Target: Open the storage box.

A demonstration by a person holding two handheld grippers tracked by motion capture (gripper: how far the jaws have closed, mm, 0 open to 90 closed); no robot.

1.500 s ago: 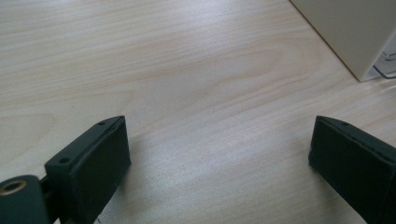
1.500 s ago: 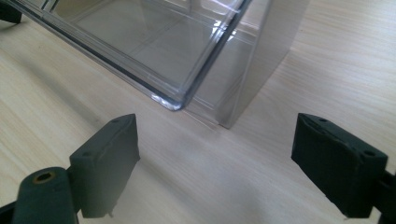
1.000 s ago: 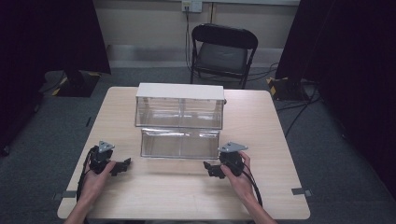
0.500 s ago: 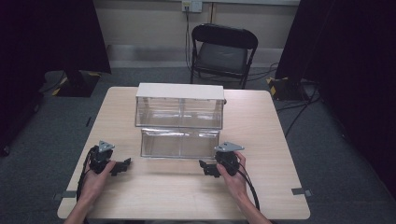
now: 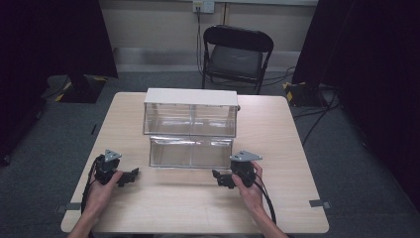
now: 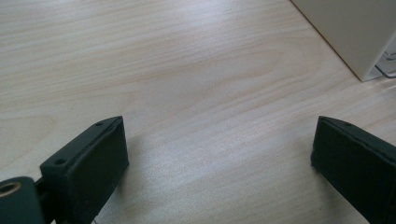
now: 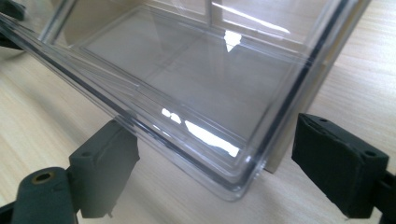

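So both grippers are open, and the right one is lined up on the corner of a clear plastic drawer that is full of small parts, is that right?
Not quite: the clear drawer is empty. The right gripper view looks straight through its walls to a bare floor. The rest holds: the right gripper is open at the drawer's corner, and the left gripper is open over the table.

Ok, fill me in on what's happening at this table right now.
A person sits at a wooden table with a two-jaw gripper in each hand. In the middle stands a white-topped cabinet with a clear plastic drawer pulled out toward the person. The right gripper is open at the drawer's front right corner, with that corner between its jaws but not clamped. The left gripper is open over bare tabletop, off to the drawer's left, holding nothing.
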